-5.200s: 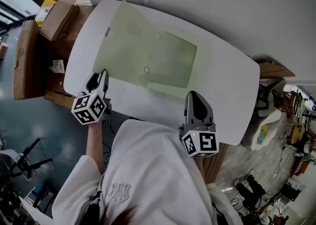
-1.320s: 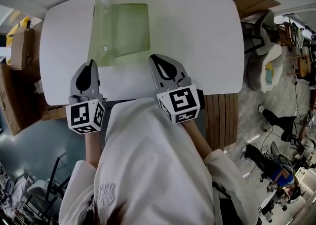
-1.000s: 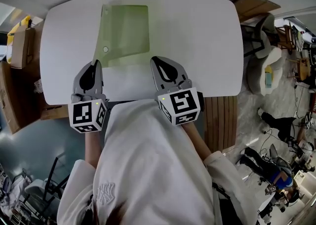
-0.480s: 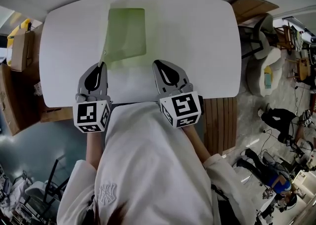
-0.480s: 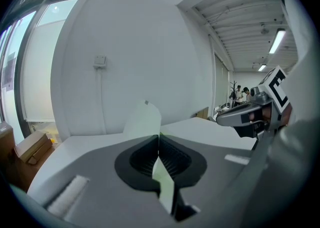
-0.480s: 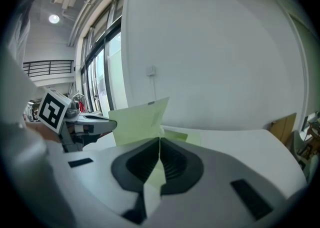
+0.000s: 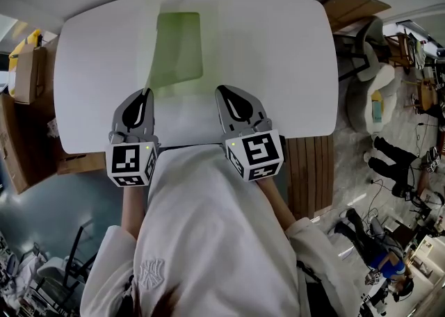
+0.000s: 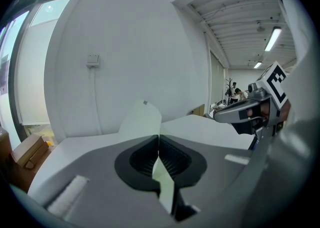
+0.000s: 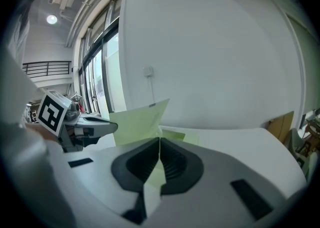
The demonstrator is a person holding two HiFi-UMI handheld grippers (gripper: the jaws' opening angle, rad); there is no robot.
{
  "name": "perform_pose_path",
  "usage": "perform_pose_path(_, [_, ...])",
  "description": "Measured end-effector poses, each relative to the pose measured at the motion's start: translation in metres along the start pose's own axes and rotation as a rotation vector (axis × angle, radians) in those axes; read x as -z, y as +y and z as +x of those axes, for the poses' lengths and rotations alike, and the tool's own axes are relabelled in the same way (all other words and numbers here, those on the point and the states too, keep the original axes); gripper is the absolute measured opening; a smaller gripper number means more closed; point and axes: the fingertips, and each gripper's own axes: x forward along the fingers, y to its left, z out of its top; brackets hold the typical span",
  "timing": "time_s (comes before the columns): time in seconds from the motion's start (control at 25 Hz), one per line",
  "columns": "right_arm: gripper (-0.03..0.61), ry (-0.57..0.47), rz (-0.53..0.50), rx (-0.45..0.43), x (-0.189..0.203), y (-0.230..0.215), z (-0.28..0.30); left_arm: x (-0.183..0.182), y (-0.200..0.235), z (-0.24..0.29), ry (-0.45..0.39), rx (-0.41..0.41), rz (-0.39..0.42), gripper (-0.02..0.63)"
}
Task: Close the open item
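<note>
Green folder (image 7: 178, 48) on table (image 7: 278, 51), tight in closed left hand-held gripper (image 7: 145, 92) and right hand-held gripper (image 7: 224, 90)

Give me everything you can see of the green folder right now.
The folder is thin, see-through, pale green plastic, made of two sheets. Its back sheet lies flat on the white table. Its cover stands almost on edge along the back sheet's left side, so the folder is only partly closed. The left tool is shut on the cover's near corner. The right tool is shut on a pale green sheet that looks like the back's near edge.
</note>
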Motion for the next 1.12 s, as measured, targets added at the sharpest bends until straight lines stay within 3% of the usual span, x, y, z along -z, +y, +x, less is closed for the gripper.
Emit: perform_pose_path(1.12, [0.011,0.008,0.024,0.023,0.006,-0.008,-0.004,0.015,-0.045,0.031,0.052,0.123,0.071,0.014])
